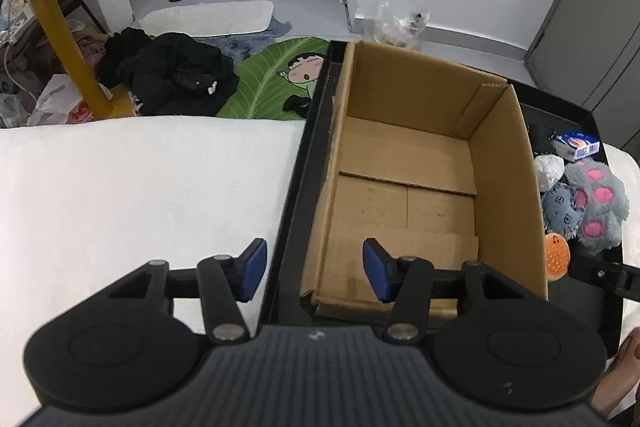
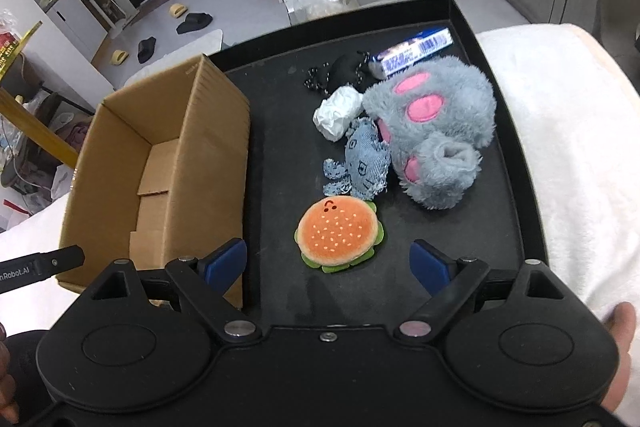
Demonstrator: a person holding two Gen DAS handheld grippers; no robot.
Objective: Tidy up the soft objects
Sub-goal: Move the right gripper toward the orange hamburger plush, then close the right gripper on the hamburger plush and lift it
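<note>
The cardboard box (image 1: 404,187) has nothing in it, so the sorting looks not yet started. The burger toy (image 2: 340,233) lies just ahead of the right gripper (image 2: 328,265), whose fingers are spread wide and hold nothing. Past it lie the denim toy (image 2: 366,163) and the fluffy grey paw (image 2: 436,131), touching. The left gripper (image 1: 314,273) is partly open and holds nothing, straddling the black tray's (image 2: 532,195) raised rim by the box wall. There is bare tray on both sides of the burger for the fingers.

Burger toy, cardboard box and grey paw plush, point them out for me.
burger toy (image 2: 339,231), right wrist view, middle of the bun
cardboard box (image 1: 404,167), left wrist view, inside floor
grey paw plush (image 2: 452,107), right wrist view, fur
</note>
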